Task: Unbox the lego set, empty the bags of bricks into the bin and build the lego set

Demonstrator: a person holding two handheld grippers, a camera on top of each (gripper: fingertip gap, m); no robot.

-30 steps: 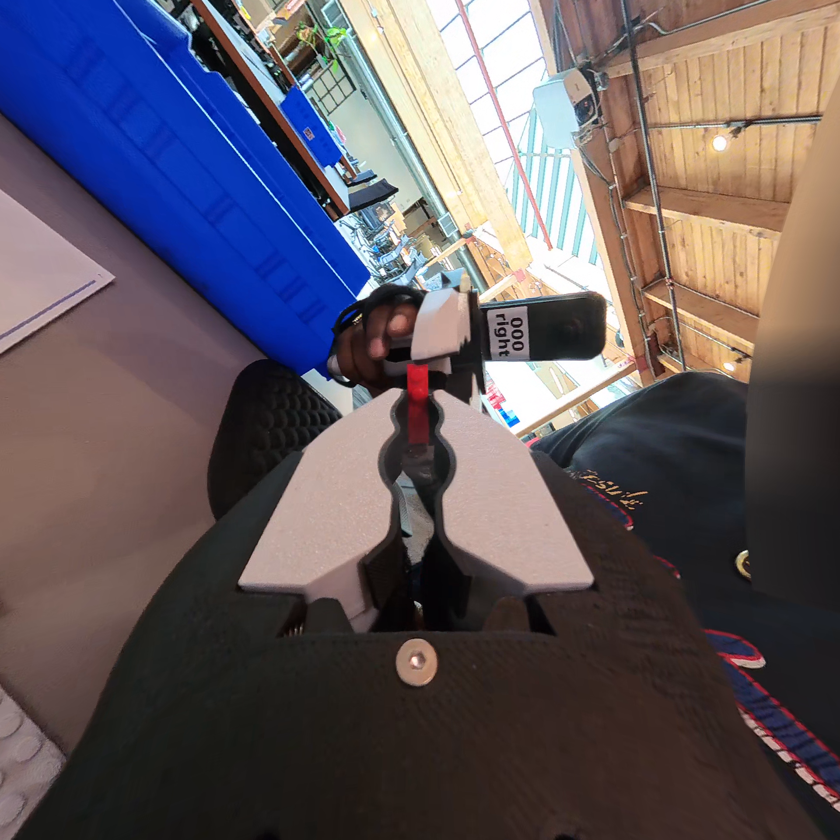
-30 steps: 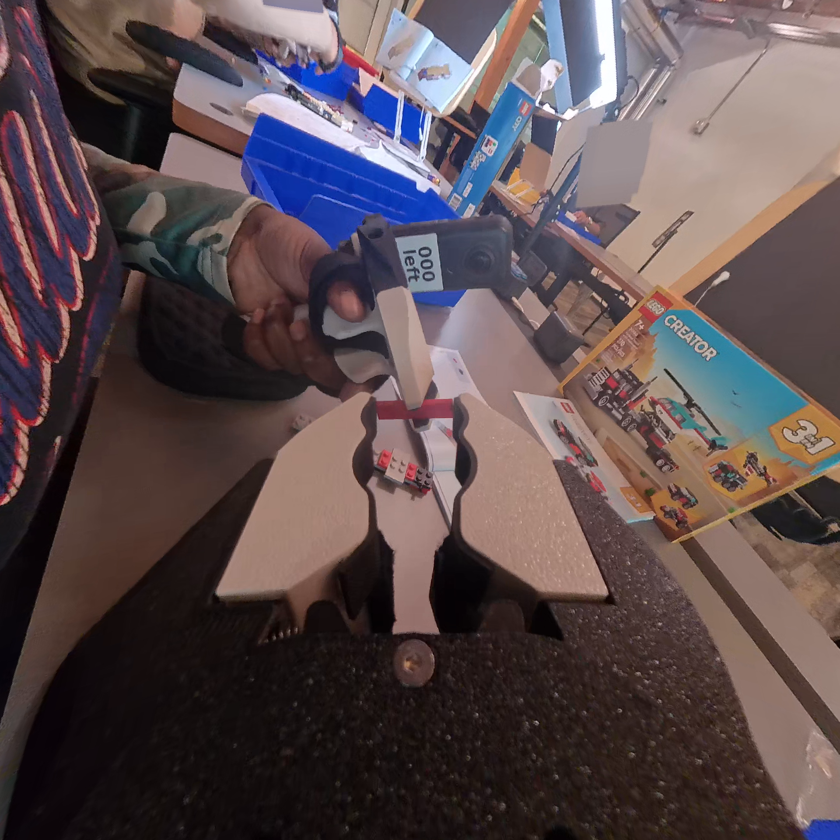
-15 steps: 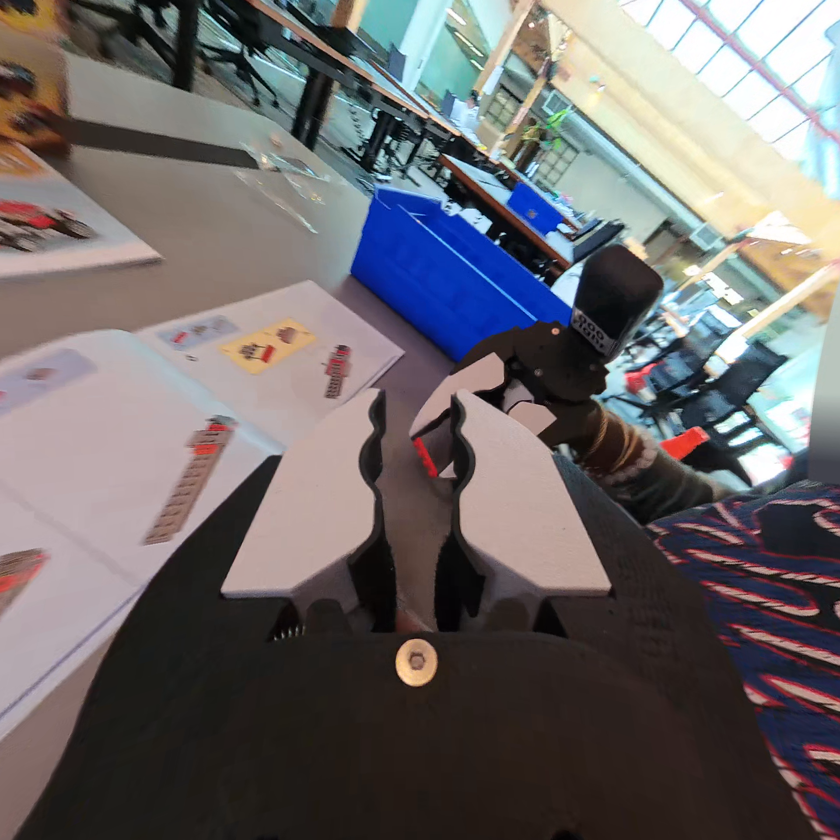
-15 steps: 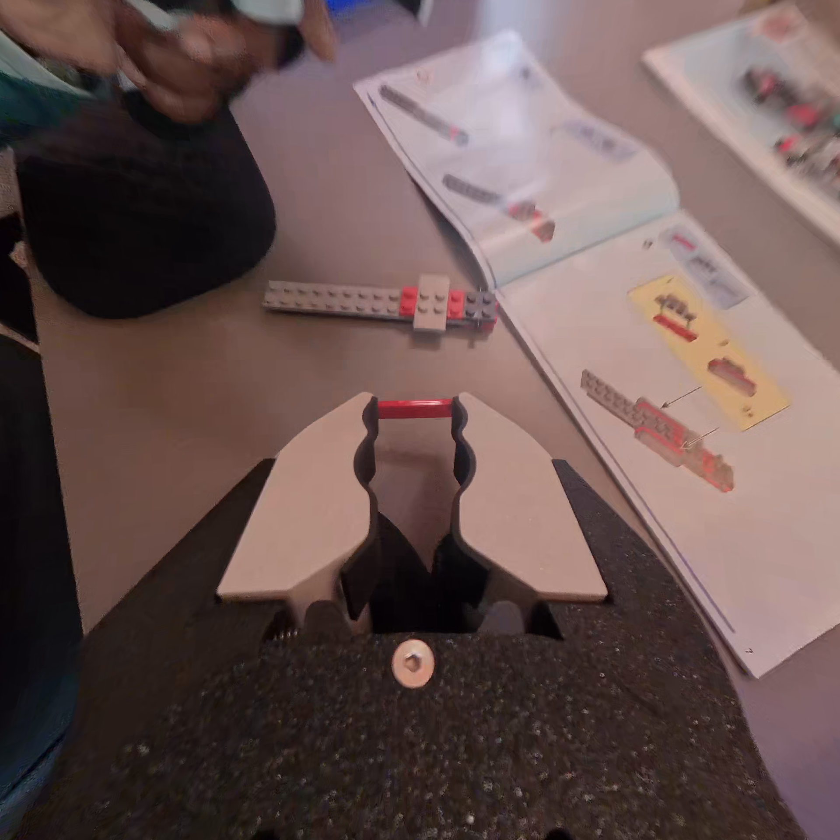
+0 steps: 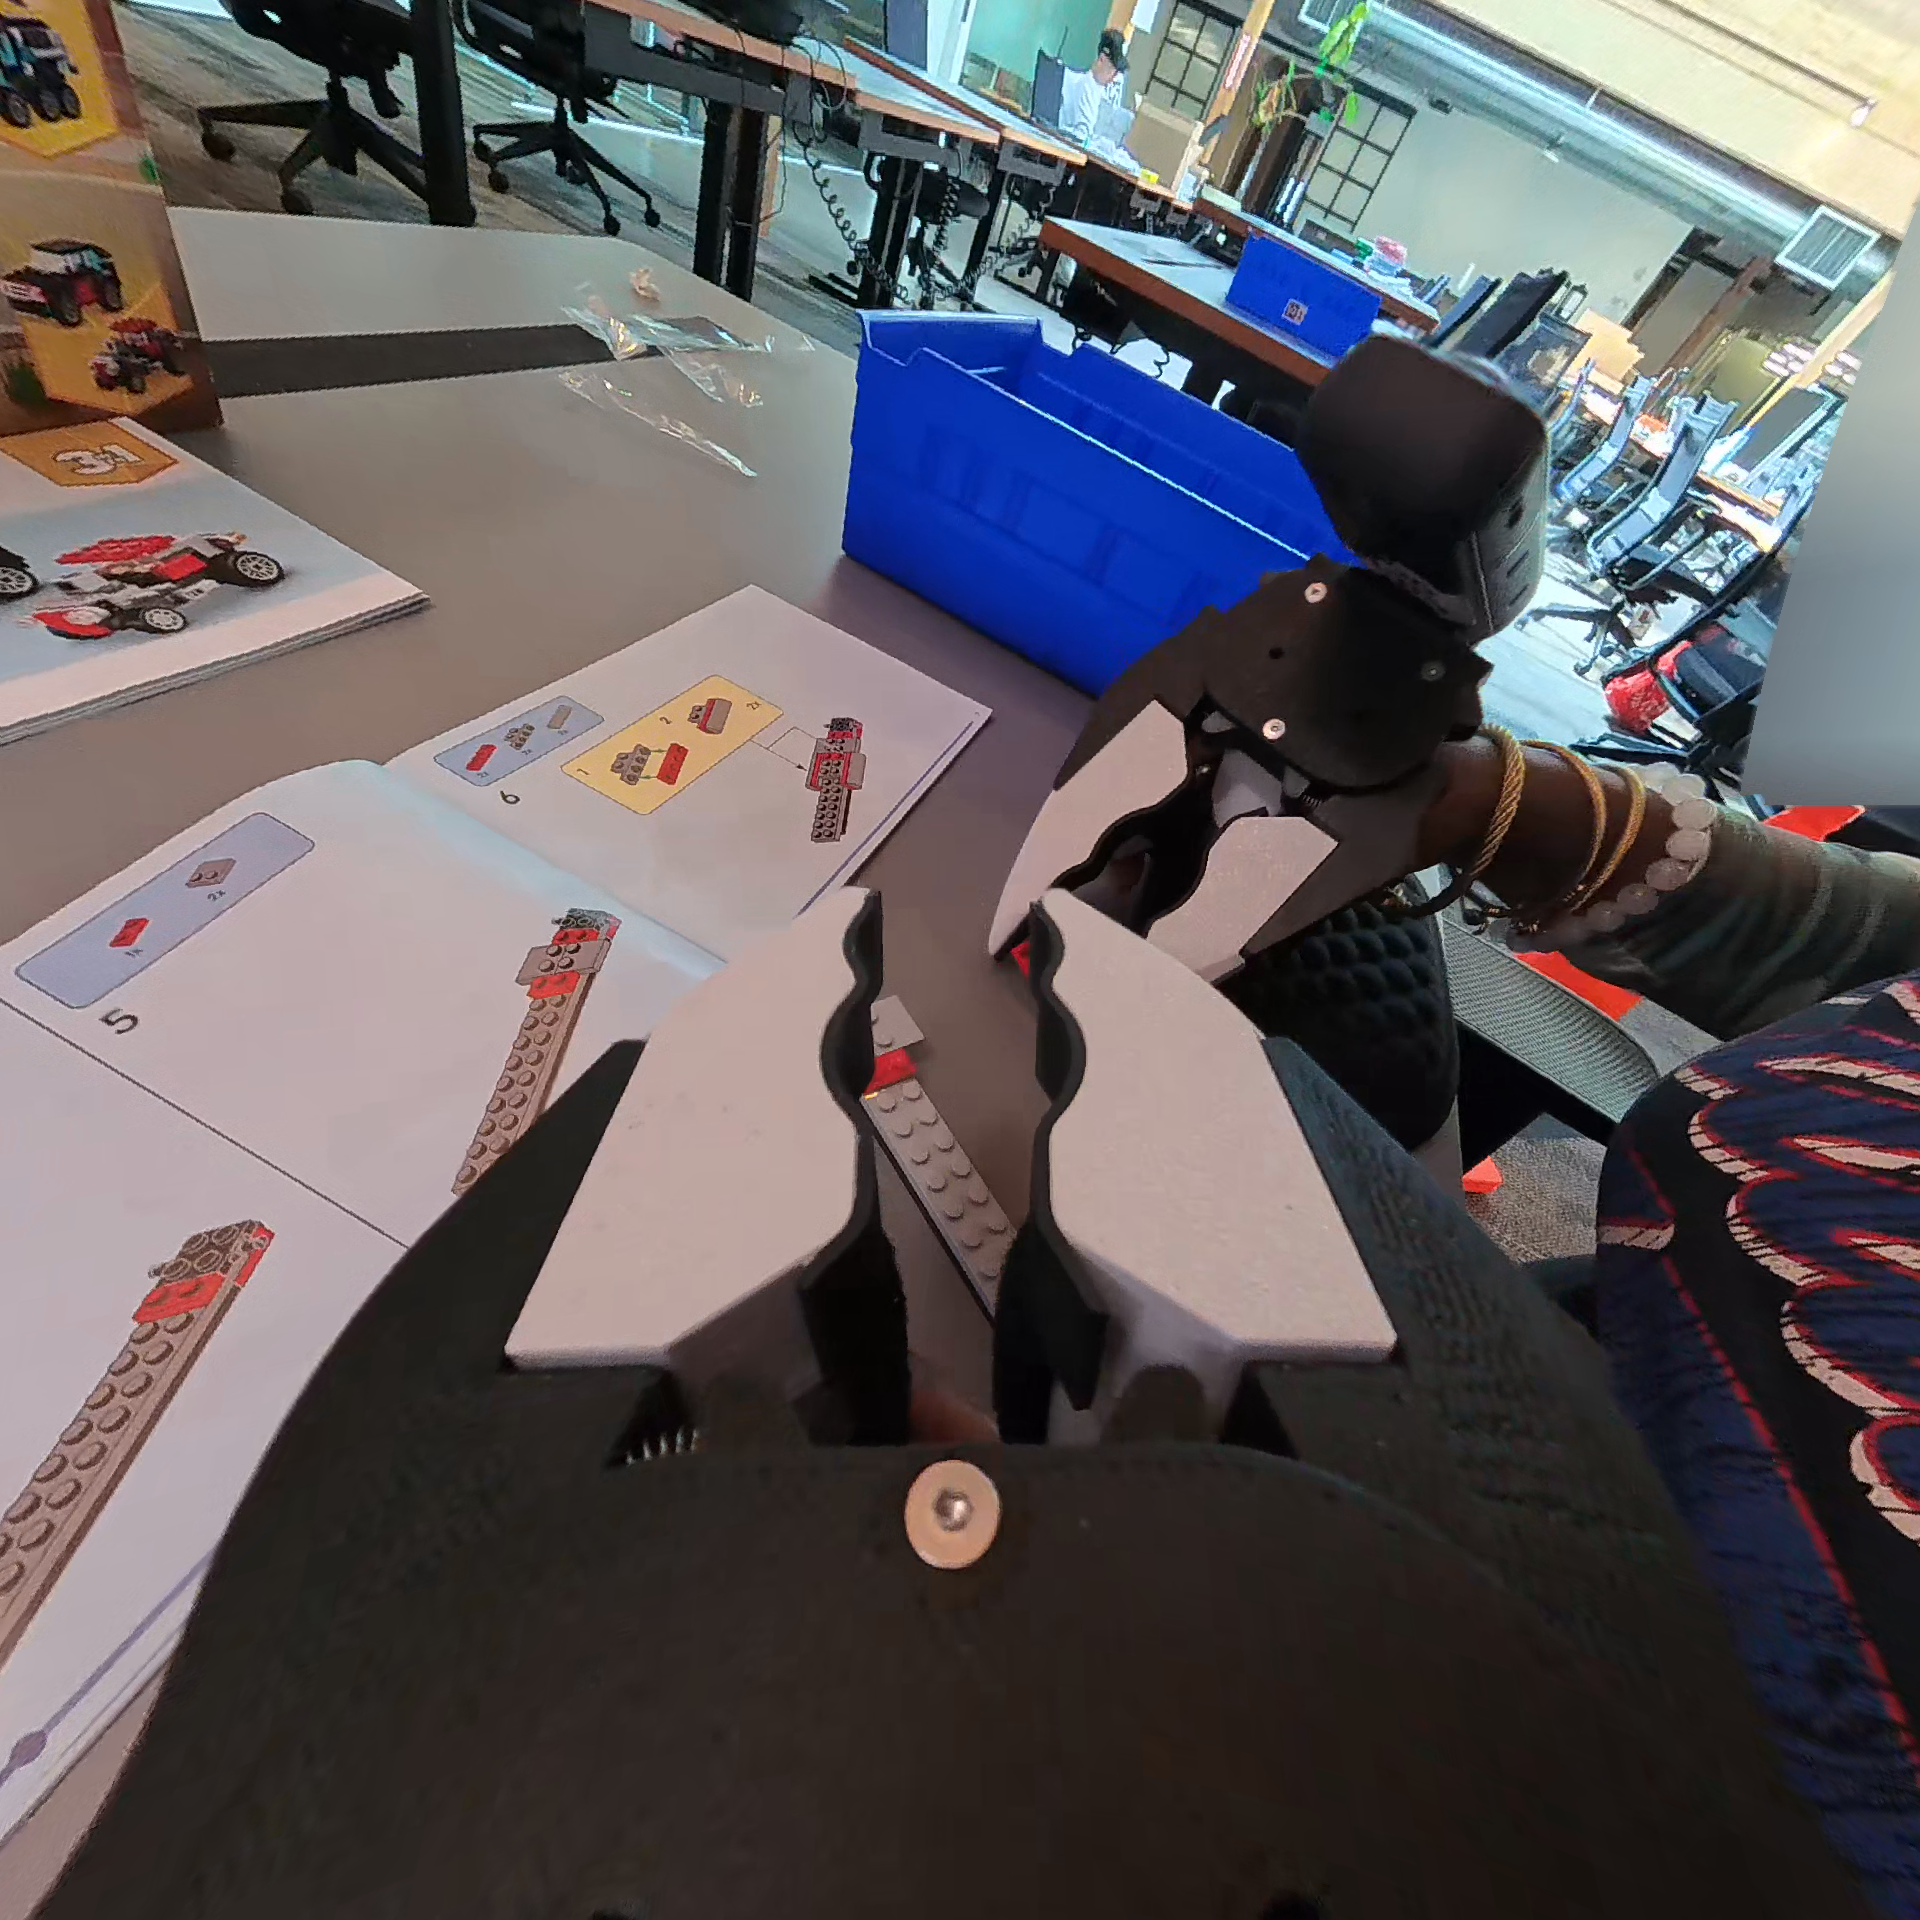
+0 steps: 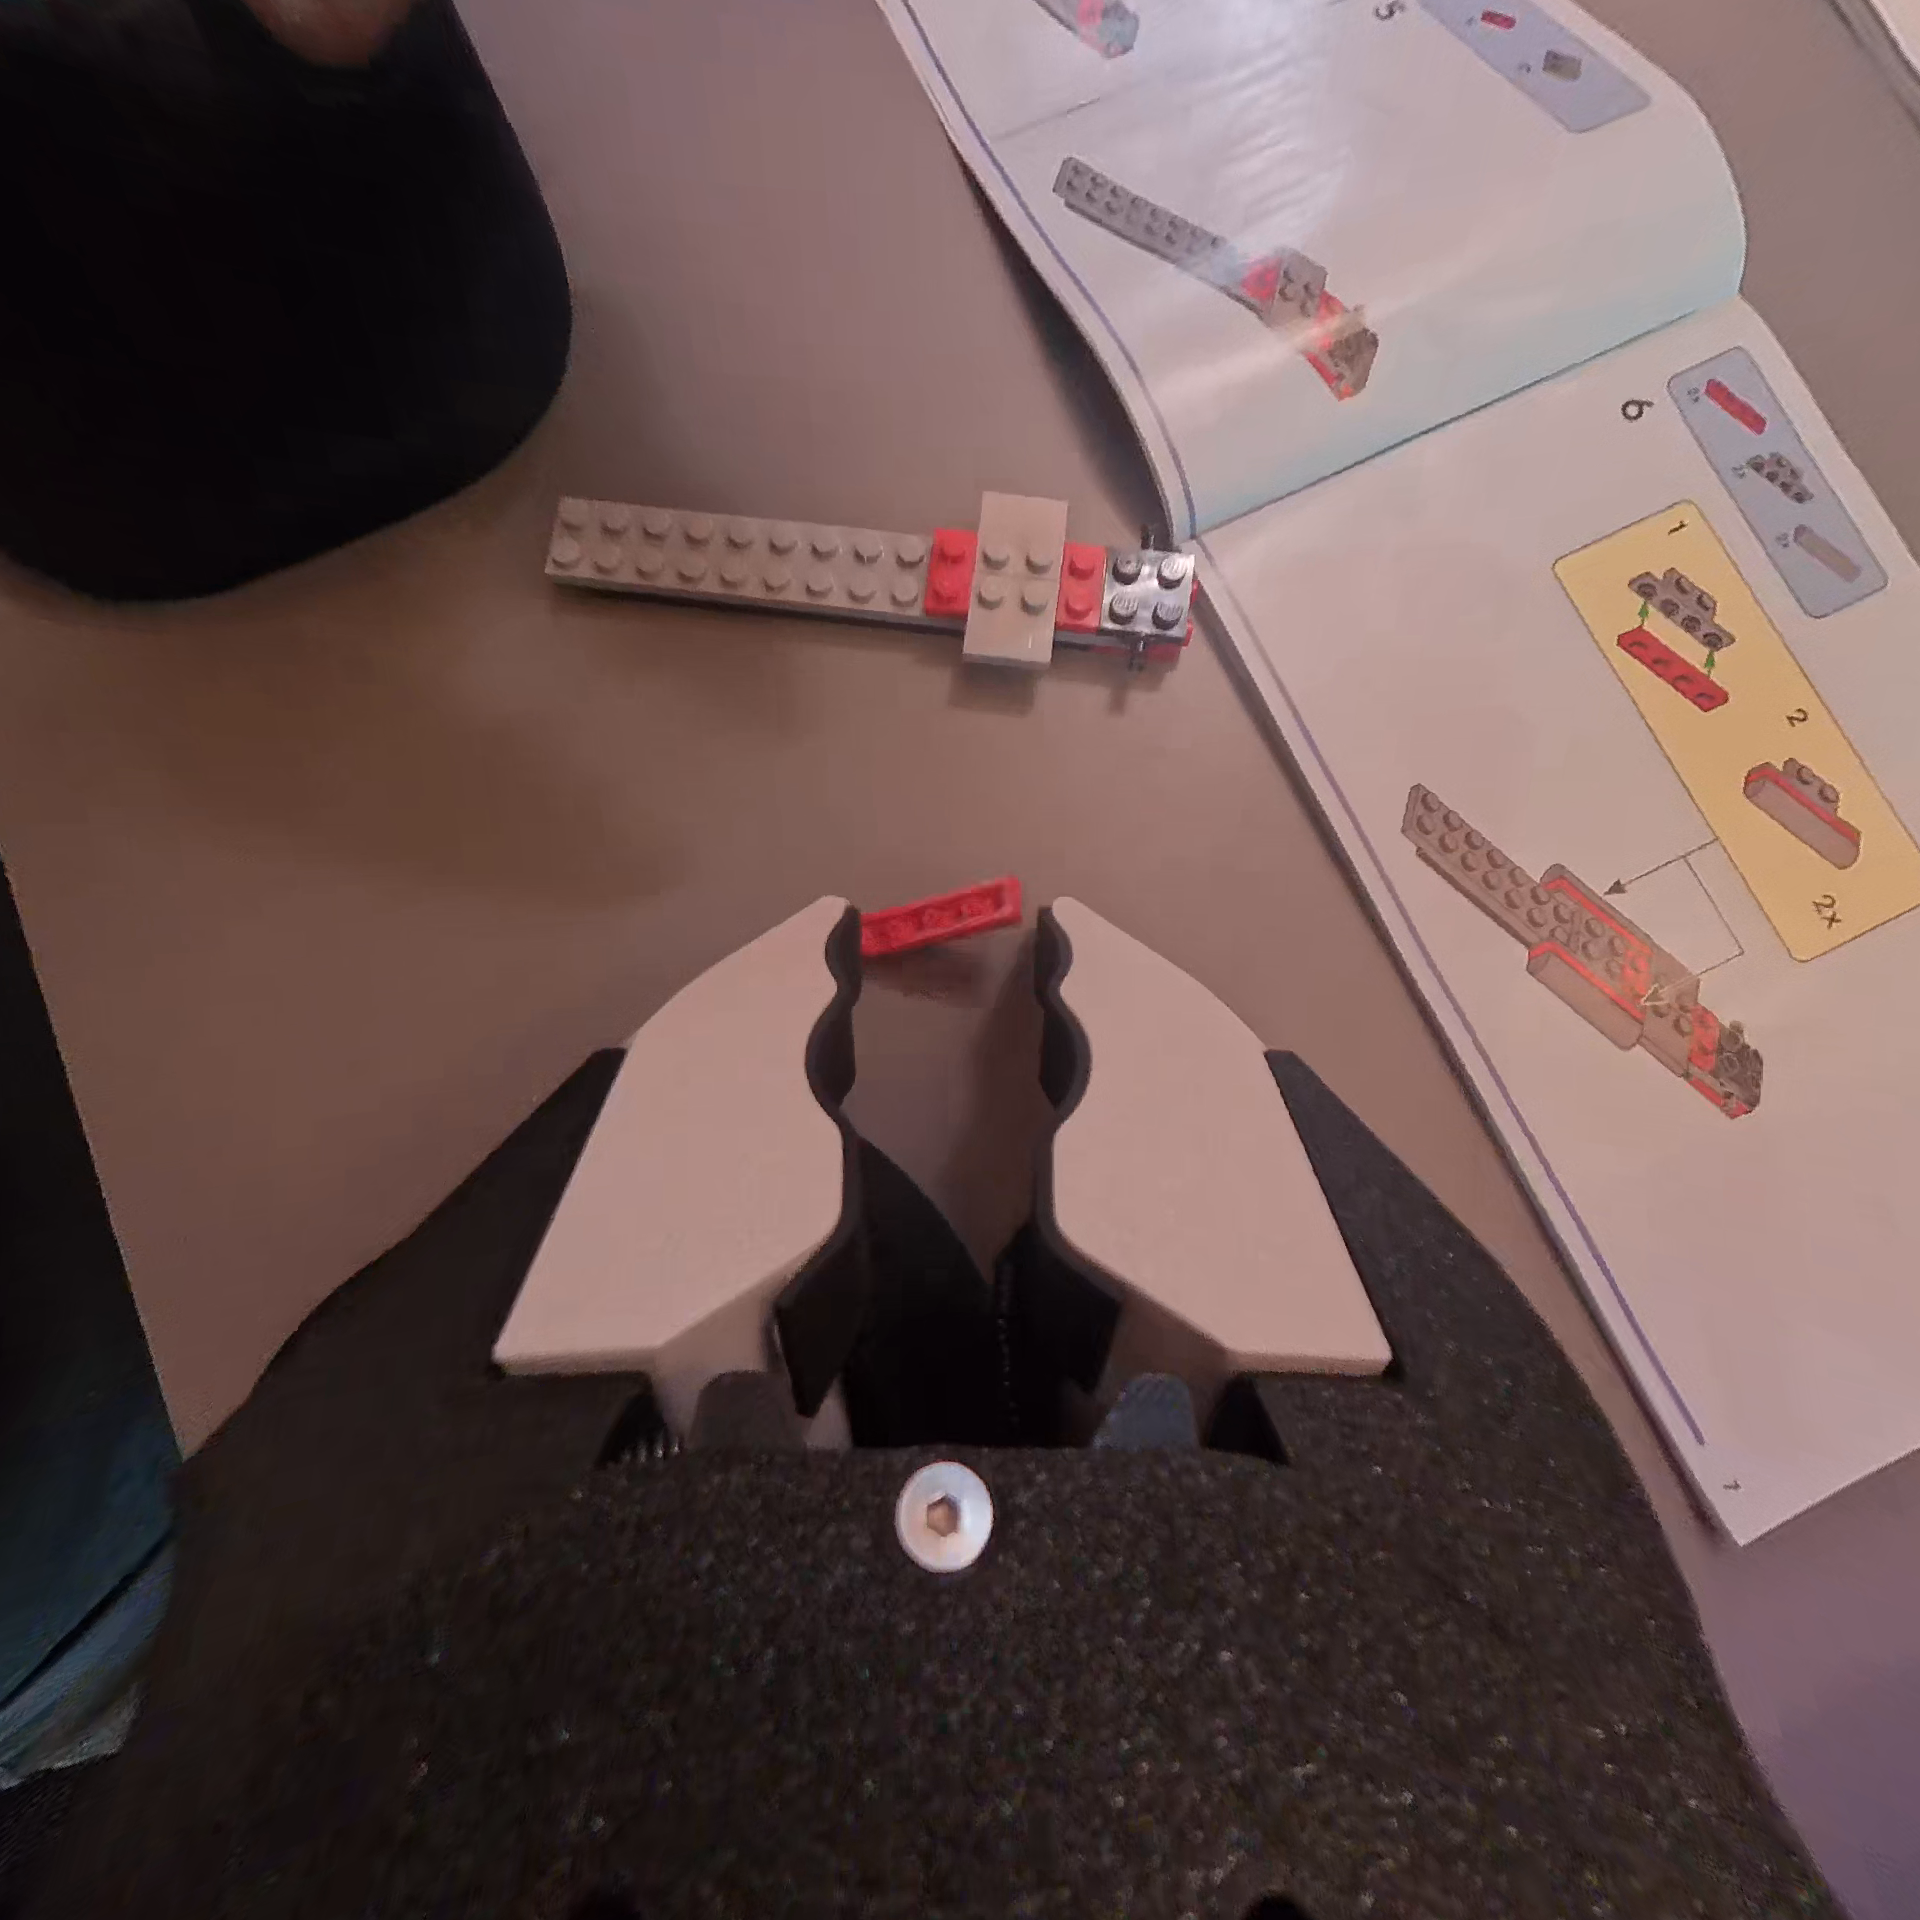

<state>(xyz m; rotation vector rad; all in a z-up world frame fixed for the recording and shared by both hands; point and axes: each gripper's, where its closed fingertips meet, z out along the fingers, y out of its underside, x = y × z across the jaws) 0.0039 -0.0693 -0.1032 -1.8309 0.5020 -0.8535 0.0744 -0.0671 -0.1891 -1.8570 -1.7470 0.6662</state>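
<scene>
A long grey plate (image 6: 727,566) with red, tan and dark grey pieces at its right end lies flat on the table. It also shows in the left wrist view (image 5: 940,1153), between my left gripper's (image 5: 951,925) fingers, which are open and empty above it. My right gripper (image 6: 945,920) hovers low over the table in front of the plate, jaws slightly apart. A thin red plate (image 6: 935,914) sits tilted at its tips, touching the left fingertip only. The right gripper (image 5: 1122,904) points down beside my left one.
An open instruction booklet (image 6: 1558,727) lies right of the plate, also seen in the left wrist view (image 5: 312,987). A blue bin (image 5: 1039,520), empty clear bags (image 5: 665,353), a second booklet (image 5: 156,582) and the set's box (image 5: 73,260) stand farther back. A black rounded object (image 6: 239,260) sits left. There is about 12 centimeters between the tips of the two grippers.
My left gripper let go of the red plate, opened and swung down over the table. My right gripper carried the plate down, then widened, and the plate tilted loose.
</scene>
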